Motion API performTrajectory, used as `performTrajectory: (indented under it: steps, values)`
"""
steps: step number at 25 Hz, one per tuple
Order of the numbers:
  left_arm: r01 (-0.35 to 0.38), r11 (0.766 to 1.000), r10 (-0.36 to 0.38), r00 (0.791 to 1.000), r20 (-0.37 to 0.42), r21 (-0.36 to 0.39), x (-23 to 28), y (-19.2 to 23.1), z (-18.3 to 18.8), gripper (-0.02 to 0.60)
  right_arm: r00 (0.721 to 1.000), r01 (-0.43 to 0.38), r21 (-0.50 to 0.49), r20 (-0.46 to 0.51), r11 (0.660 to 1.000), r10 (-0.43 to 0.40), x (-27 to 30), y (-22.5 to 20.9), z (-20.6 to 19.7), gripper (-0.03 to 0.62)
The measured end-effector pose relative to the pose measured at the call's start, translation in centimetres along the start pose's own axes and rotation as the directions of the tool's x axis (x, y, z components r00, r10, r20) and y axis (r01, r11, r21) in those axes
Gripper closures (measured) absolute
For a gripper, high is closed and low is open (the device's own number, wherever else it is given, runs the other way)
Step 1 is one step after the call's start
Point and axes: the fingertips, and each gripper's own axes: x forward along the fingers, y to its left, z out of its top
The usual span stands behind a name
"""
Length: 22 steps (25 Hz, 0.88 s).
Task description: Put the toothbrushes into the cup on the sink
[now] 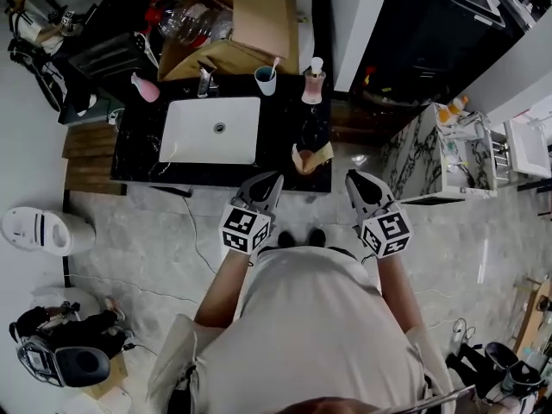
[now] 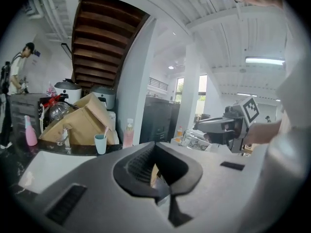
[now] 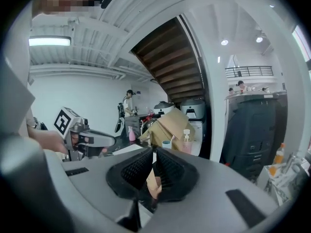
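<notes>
Left gripper near counter edge

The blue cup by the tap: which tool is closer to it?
Left. The left tool is straight in front of the cup; the right tool is off to its right, farther away.

Right claw: jaws closed together at 6 o'clock; a tan shape shows through the slit between them. Left claw: at 9 o'clock, pointing toward centre. Just above the jaw tips: cup holding a toothbrush; pump bottle at its 3 o'clock; cardboard box behind both.
</notes>
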Motion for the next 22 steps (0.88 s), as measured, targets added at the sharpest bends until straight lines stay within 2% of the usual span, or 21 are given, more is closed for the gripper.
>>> performTrajectory:
  steps: [5,22]
  values:
    - [-0.045,0.999,0.045,0.999,0.004,-0.003,-0.5,-0.1,0.2,0.574,0.999,-0.032,-0.036,0.025,0.999,0.033,-0.5,0.2,1.1,0.548]
    - [-0.089,0.995,0.089,0.996,0.006,-0.051,0.1,-0.7,0.1,0.574,0.996,-0.087,0.004,0.029,0.996,0.087,0.0,-1.3,0.9,0.549]
